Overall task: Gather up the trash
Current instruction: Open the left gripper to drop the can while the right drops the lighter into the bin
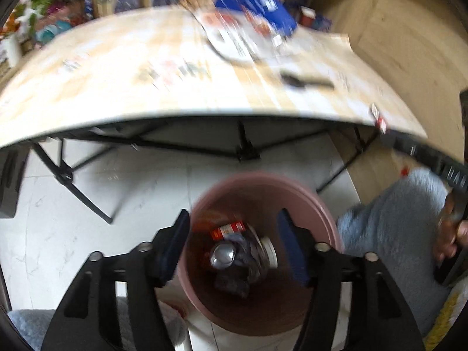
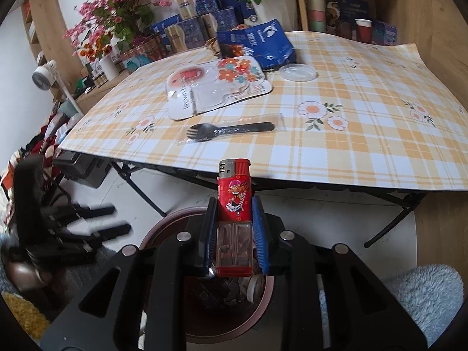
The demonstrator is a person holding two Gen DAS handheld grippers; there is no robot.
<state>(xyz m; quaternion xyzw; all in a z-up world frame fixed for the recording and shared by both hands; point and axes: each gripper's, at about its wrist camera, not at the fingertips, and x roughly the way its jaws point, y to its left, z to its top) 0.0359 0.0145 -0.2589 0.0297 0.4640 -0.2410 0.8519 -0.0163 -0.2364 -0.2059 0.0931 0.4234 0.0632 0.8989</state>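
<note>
My right gripper (image 2: 234, 201) is shut on a red lighter (image 2: 234, 196) and holds it upright above the pink trash bin (image 2: 163, 222), in front of the table edge. My left gripper (image 1: 234, 222) is open and empty, right over the same bin (image 1: 318, 204), which holds a can (image 1: 223, 254), a red wrapper (image 1: 228, 229) and other trash. The left gripper also shows blurred in the right wrist view (image 2: 114, 219). On the checked tablecloth (image 2: 365, 134) lie a wrapped black plastic fork (image 2: 231, 128), a flat plastic package (image 2: 213, 90), a clear lid (image 2: 297, 72) and a blue bag (image 2: 257, 44).
The bin stands on the white floor (image 1: 87, 204) in front of the folding table's black legs (image 1: 73, 181). Boxes, cans, flower pots and cups crowd the table's far side (image 2: 190, 26). A wooden cabinet (image 2: 433, 44) stands at the right. A blue fuzzy sleeve (image 1: 395, 219) is beside the bin.
</note>
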